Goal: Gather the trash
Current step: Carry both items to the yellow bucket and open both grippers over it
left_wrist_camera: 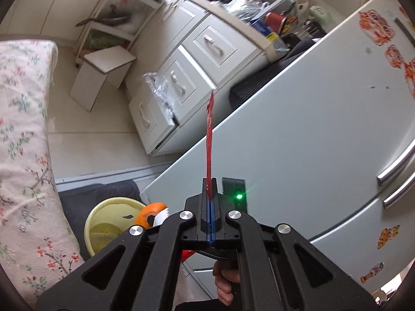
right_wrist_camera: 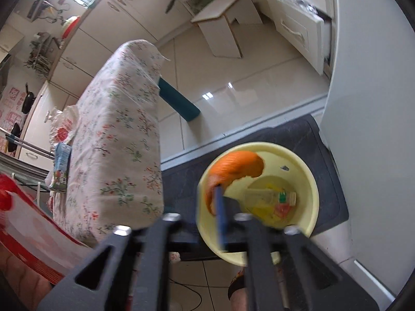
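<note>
My left gripper (left_wrist_camera: 210, 181) is shut on a thin red wrapper (left_wrist_camera: 209, 134), which stands up edge-on from the pads in front of the fridge door. Low in the left wrist view sits a yellow bin (left_wrist_camera: 103, 207) with an orange peel (left_wrist_camera: 151, 212) at its rim. In the right wrist view my right gripper (right_wrist_camera: 226, 194) hovers over the same yellow bin (right_wrist_camera: 312, 181). Its jaws stand slightly apart, and the orange peel (right_wrist_camera: 233, 165) hangs against the tip of the blue left pad, above the bin's mouth. A clear plastic bottle (right_wrist_camera: 269, 199) lies inside the bin.
The bin stands on a dark mat (right_wrist_camera: 329, 160) beside the white fridge (left_wrist_camera: 311, 142). A floral-covered seat (right_wrist_camera: 122, 134) rises on the left. A white stool (right_wrist_camera: 223, 26) and white drawers (left_wrist_camera: 179, 85) stand across the tiled floor. A red and white box (right_wrist_camera: 31, 233) is at the lower left.
</note>
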`<state>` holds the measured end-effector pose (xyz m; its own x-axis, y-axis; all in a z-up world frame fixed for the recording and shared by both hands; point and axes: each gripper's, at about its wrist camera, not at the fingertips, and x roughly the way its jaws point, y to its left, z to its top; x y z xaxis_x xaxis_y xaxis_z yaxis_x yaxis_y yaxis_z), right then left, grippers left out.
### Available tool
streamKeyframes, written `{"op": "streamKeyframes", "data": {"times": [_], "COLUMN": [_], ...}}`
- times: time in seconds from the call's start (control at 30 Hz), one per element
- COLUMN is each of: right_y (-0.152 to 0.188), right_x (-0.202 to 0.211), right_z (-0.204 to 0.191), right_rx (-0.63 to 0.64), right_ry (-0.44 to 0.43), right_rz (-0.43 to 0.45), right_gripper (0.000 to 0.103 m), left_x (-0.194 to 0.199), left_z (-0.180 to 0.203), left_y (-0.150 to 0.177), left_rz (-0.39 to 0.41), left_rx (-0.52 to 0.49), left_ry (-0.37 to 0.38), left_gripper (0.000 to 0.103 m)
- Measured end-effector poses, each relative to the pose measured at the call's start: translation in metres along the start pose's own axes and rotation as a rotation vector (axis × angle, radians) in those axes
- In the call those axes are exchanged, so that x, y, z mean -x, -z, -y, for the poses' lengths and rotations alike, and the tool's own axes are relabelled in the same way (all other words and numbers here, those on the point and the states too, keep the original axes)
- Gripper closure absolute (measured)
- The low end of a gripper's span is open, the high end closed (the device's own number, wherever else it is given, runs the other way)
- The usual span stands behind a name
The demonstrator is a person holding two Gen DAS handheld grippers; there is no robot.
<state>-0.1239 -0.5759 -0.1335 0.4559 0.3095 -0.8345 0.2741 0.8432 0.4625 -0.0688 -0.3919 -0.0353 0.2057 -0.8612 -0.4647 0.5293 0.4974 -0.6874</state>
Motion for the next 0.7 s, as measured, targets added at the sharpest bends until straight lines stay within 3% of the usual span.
{"op": "streamKeyframes", "data": {"times": [0.03, 0.2, 0.4, 0.47, 0.53, 0.6, 0.7], "right_y": [0.0, -0.003, -0.011, -0.013, -0.014, -0.015, -0.018], "right_x": [0.0, 0.006, 0.047, 0.06, 0.066, 0.066, 0.064], "right_z": [0.002, 0.011, 0.034, 0.037, 0.039, 0.039, 0.033], "right_rx": [-0.004, -0.041, -0.129, -0.146, -0.156, -0.16, -0.15], "right_ry": [0.009, 0.054, 0.104, 0.096, 0.088, 0.075, 0.061], "right_rz": [0.002, 0.012, 0.184, 0.238, 0.267, 0.27, 0.271], "right_gripper": [0.051, 0.043, 0.032, 0.03, 0.029, 0.029, 0.029], "left_x": [-0.009, -0.038, -0.075, -0.093, -0.107, -0.113, -0.099], "left_z": [-0.004, -0.026, -0.05, -0.058, -0.065, -0.065, -0.052], "left_y": [0.003, 0.015, 0.034, 0.04, 0.047, 0.052, 0.053], "left_rz": [-0.01, -0.045, -0.118, -0.175, -0.228, -0.269, -0.254], "left_rx": [0.006, 0.045, 0.033, 0.026, 0.021, -0.002, -0.049], "left_ry": [-0.015, -0.074, -0.225, -0.282, -0.349, -0.399, -0.428], "left_gripper": [0.103, 0.103, 0.101, 0.091, 0.068, 0.061, 0.055]}}
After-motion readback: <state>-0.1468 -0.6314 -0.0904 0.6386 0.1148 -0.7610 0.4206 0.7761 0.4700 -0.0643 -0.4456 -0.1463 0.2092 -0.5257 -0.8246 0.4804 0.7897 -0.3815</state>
